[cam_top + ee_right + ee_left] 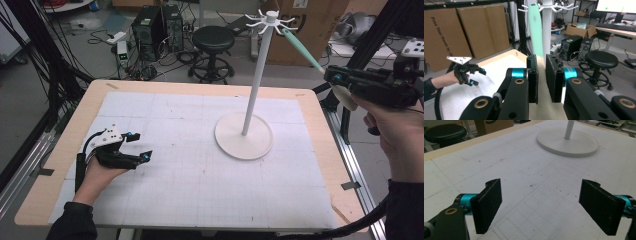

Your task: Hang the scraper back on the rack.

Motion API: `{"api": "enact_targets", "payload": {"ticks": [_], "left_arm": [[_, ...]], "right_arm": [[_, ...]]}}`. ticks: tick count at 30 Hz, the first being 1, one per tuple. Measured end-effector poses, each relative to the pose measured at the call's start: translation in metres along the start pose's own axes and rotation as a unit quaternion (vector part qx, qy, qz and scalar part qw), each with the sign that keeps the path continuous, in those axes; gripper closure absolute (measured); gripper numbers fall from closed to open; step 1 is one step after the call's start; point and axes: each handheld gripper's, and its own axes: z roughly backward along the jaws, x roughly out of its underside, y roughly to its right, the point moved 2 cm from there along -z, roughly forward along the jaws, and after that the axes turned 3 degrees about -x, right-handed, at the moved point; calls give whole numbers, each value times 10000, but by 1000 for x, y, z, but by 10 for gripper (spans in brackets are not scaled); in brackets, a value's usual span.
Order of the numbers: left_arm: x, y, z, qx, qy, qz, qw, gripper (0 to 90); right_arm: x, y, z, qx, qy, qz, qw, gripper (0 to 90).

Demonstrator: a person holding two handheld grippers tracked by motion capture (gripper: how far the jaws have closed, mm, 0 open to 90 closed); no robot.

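Observation:
A white hook stand [255,75] rises from a round base [244,136] on the table's right half; its crown of hooks [270,20] is at the top. My right gripper [334,76], raised at the right, is shut on a utensil with a mint-green handle [301,48] and a cream end [345,96]. The handle's tip lies right at the hooks [544,6]; whether it hangs on one I cannot tell. Between the right jaws the handle [535,30] runs upward. My left gripper [139,146] rests low at the table's left, open [541,205] with nothing between its fingers.
A white gridded mat [200,155] covers the wooden table [65,145]. Behind the table stand a black stool [213,42], computer towers [150,30] with cables, and cardboard boxes [305,25]. A black frame post [370,45] rises at the right.

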Motion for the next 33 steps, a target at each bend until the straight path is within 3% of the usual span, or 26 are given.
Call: {"api": "enact_targets", "payload": {"ticks": [9,23,29,33], "left_arm": [[0,0,0,9,-6,3,10000,194],[0,1,-1,23,-29,-4,10000,194],[1,1,0,24,-41,-27,10000,195],[2,0,0,30,-48,-10,10000,194]], "right_arm": [[2,2,-4,121,-92,60,9999,812],[12,17,-15,345,-253,-116,9990,809],[19,20,-26,274,-385,-153,9988,793],[24,22,-28,170,-334,-196,9991,696]]}}
